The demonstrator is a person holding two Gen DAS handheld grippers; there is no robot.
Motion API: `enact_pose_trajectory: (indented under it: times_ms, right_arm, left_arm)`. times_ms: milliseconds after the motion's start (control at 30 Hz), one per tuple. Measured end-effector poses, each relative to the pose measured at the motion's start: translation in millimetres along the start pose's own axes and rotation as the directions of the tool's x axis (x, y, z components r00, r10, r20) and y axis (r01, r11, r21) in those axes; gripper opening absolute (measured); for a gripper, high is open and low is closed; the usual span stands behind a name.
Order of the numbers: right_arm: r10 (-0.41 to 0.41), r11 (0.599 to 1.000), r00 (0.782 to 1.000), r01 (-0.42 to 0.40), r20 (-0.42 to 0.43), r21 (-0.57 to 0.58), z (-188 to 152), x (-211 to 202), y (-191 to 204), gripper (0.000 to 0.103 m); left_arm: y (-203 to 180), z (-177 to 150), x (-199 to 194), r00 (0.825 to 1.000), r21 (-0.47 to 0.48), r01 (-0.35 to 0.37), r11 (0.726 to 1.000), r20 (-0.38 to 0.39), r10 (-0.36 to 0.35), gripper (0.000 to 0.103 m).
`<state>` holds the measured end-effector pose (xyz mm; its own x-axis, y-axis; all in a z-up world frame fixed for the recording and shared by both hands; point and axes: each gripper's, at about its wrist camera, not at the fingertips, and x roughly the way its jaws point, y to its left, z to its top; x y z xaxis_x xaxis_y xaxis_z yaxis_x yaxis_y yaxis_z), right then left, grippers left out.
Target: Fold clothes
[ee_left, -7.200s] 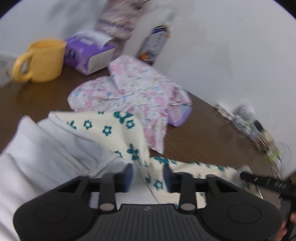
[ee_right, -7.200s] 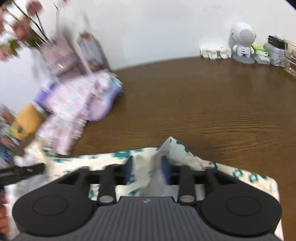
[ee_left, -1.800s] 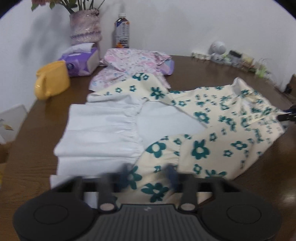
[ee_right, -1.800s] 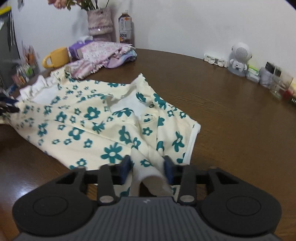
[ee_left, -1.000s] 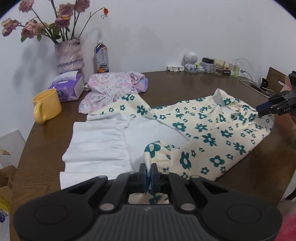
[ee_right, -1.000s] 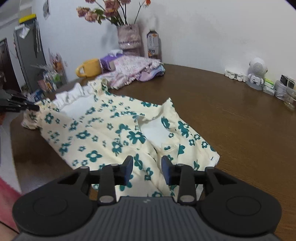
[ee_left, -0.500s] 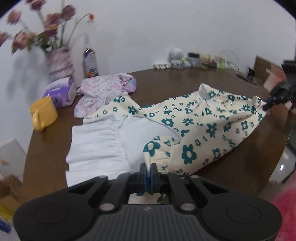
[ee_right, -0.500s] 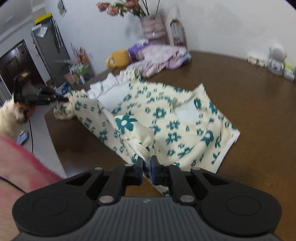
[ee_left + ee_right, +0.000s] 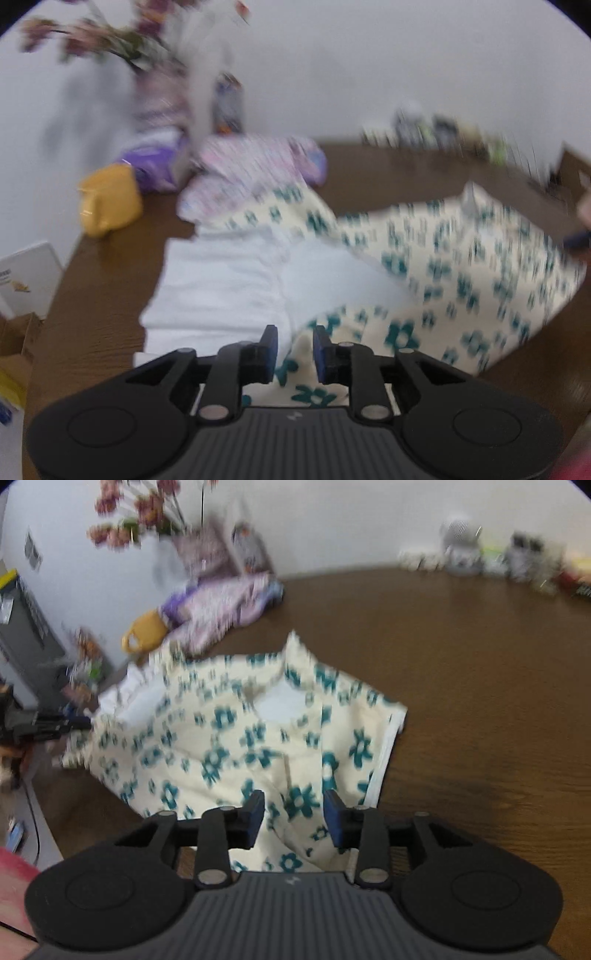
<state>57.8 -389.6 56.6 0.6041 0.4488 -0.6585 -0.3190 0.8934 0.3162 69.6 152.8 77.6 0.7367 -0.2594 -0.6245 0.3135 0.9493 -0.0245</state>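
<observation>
Floral dress [image 9: 461, 266] lies spread across the brown table [image 9: 480, 646], long axis running side to side btwn the two grippers, white ruffled skirt end [image 9: 221, 280] toward the left.

Left gripper [image 9: 294, 349]: jaws opening, cloth edge in the gap, pads apparently off it (blurry view, so not certain). It sits at the near hem where white meets print.

Right gripper [image 9: 294, 818]: jaws opening too, wider, floral cloth btwn them but no pinch visible.

Each gripper is directly over its own end of the near edge; fabric lies just ahead and below both. Folded pink garment [image 9: 255, 173] sits well apart at the back.
</observation>
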Motion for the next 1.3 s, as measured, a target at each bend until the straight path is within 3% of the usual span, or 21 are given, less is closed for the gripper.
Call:
enact_pose_trajectory:
  times_ms: [133,300,333,400,433,533,567,667,733,767,867,933,1000,1067,1133,1300]
  right_arm:
    - [-0.031,0.999,0.990,0.036,0.139,-0.033,-3,-9,35,0.036]
    - [-0.068,0.994,0.996,0.073,0.061,-0.084,-19,37,69,0.036]
    - [-0.106,0.990,0.994,0.109,0.041,-0.092,-23,47,71,0.035]
    - [-0.171,0.980,0.983,0.177,0.069,-0.096,-30,52,69,0.033]
    - [-0.190,0.977,0.978,0.197,0.086,-0.083,-31,52,68,0.033]
    - [-0.195,0.980,0.975,0.199,0.103,-0.027,-34,49,63,0.033]
    - [-0.196,0.980,0.975,0.199,0.108,-0.021,-35,49,63,0.033]
    - [-0.218,0.974,0.970,0.224,0.110,-0.044,-39,51,67,0.033]
    - [-0.226,0.971,0.968,0.233,0.111,-0.056,-40,53,69,0.033]
    - [-0.227,0.970,0.967,0.234,0.112,-0.056,-40,53,70,0.033]
    - [-0.229,0.970,0.966,0.237,0.115,-0.053,-41,53,71,0.036]
    - [-0.231,0.969,0.966,0.239,0.116,-0.058,-41,54,74,0.040]
    - [-0.232,0.968,0.966,0.240,0.116,-0.066,-42,56,77,0.046]
    - [-0.235,0.967,0.965,0.244,0.113,-0.078,-42,57,80,0.051]
    - [-0.236,0.966,0.966,0.246,0.109,-0.084,-41,58,81,0.051]
    - [-0.228,0.969,0.967,0.237,0.114,-0.073,-42,57,79,0.051]
  left_arm:
    - [-26,-3,-17,0.992,-0.040,0.119,0.992,0.055,-0.117,0.019]
    - [-46,-23,8,0.969,-0.128,0.237,0.963,-0.042,-0.244,0.020]
    - [-43,-29,13,0.974,-0.143,0.209,0.967,-0.062,-0.220,0.019]
    - [-35,-39,19,0.990,-0.117,0.093,0.989,-0.095,-0.105,0.016]
    - [-30,-42,19,0.993,-0.109,0.059,0.992,-0.098,-0.069,0.001]
    - [-18,-46,14,0.996,-0.113,0.025,0.993,-0.082,-0.035,0.002]
    - [-18,-46,11,0.997,-0.092,-0.014,0.996,-0.082,0.006,0.002]
    - [-18,-47,0,0.974,0.031,-0.212,0.977,-0.071,0.214,0.014]
    - [-8,-50,-8,0.957,0.020,-0.276,0.961,-0.085,0.276,0.015]
    - [-3,-52,-14,0.960,-0.010,-0.271,0.963,-0.084,0.269,0.015]
    - [0,-55,-33,0.986,-0.094,-0.168,0.981,-0.040,0.165,0.020]
    - [-10,-55,-36,0.993,-0.092,-0.117,0.989,-0.027,0.115,0.036]
    - [-20,-57,-30,0.984,-0.022,-0.171,0.985,-0.052,0.169,0.043]
    - [-23,-61,-20,0.962,0.049,-0.260,0.964,-0.071,0.263,0.040]
    - [-15,-66,-15,0.945,0.067,-0.315,0.947,-0.074,0.319,0.008]
    - [11,-68,-5,0.925,0.026,-0.374,0.927,-0.063,0.375,0.005]
